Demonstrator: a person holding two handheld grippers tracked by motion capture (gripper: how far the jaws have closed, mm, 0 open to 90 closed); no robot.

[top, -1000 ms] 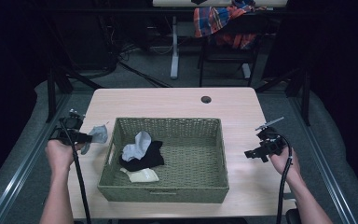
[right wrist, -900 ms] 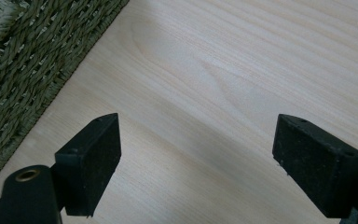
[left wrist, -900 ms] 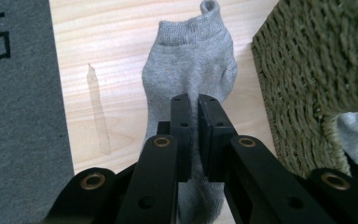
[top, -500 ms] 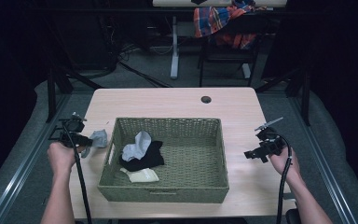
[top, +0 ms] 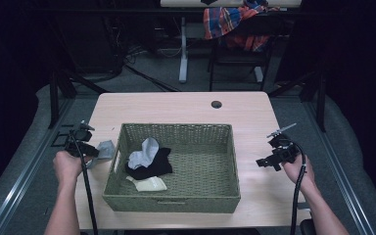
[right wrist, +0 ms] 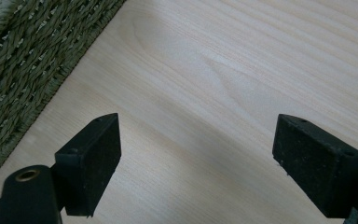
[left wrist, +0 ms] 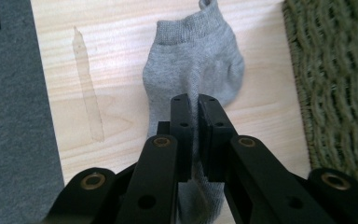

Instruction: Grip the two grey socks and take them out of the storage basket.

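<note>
A grey ankle sock [left wrist: 193,70] lies on the wooden table [top: 186,107] just left of the woven green basket [top: 176,203]. My left gripper [left wrist: 195,100] is shut on the sock, pinching its fabric between the two black jaws; in the high view this gripper [top: 94,152] sits at the table's left edge with the grey sock [top: 105,148] beside the basket wall. My right gripper [right wrist: 198,149] hovers over bare wood right of the basket, open with nothing between its jaws; the high view shows it [top: 267,163] at the table's right side.
Inside the basket lie a black sock [top: 152,165], a light grey sock [top: 144,151] and a cream sock [top: 149,184]. A round cable hole [top: 216,104] sits at the table's far edge. A chair with plaid cloth [top: 230,22] stands behind the table.
My left gripper has come down with the grey sock, which now rests on the table beside the basket. The right gripper has stayed where it was.
</note>
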